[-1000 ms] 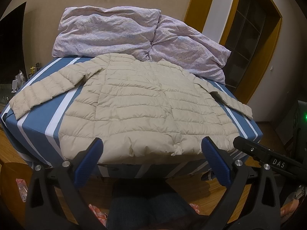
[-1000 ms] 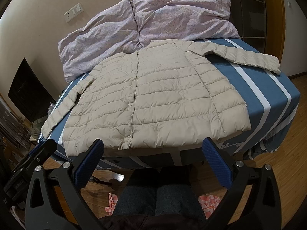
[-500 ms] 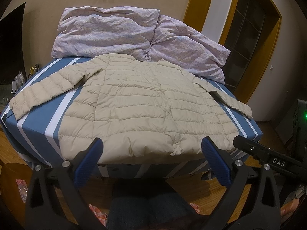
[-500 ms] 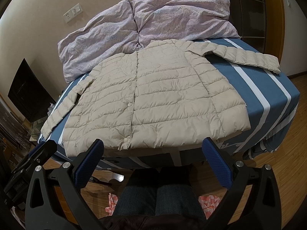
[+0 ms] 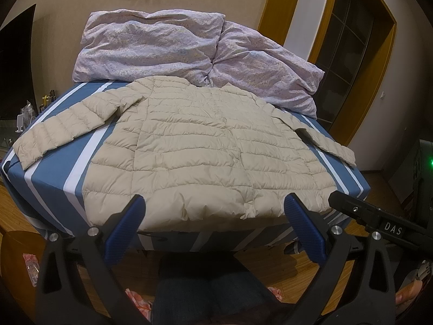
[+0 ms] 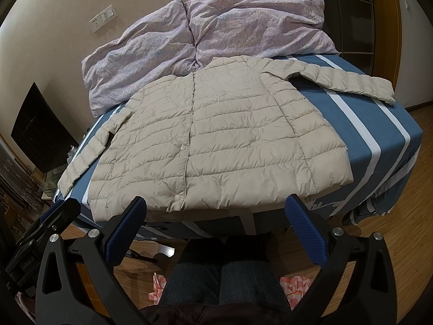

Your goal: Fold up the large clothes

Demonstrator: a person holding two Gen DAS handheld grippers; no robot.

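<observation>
A beige quilted jacket (image 5: 205, 151) lies spread flat, front up and snapped shut, on the bed (image 5: 48, 187) with its blue-and-white striped sheet; both sleeves are stretched out sideways, and the hem reaches the near edge of the mattress; two lilac pillows (image 6: 216, 29) sit against the wall just behind the collar; the left gripper (image 5: 215, 216) hangs short of the hem with its blue pads wide apart, holding nothing; the right gripper (image 6: 215, 215) is likewise spread and empty.
</observation>
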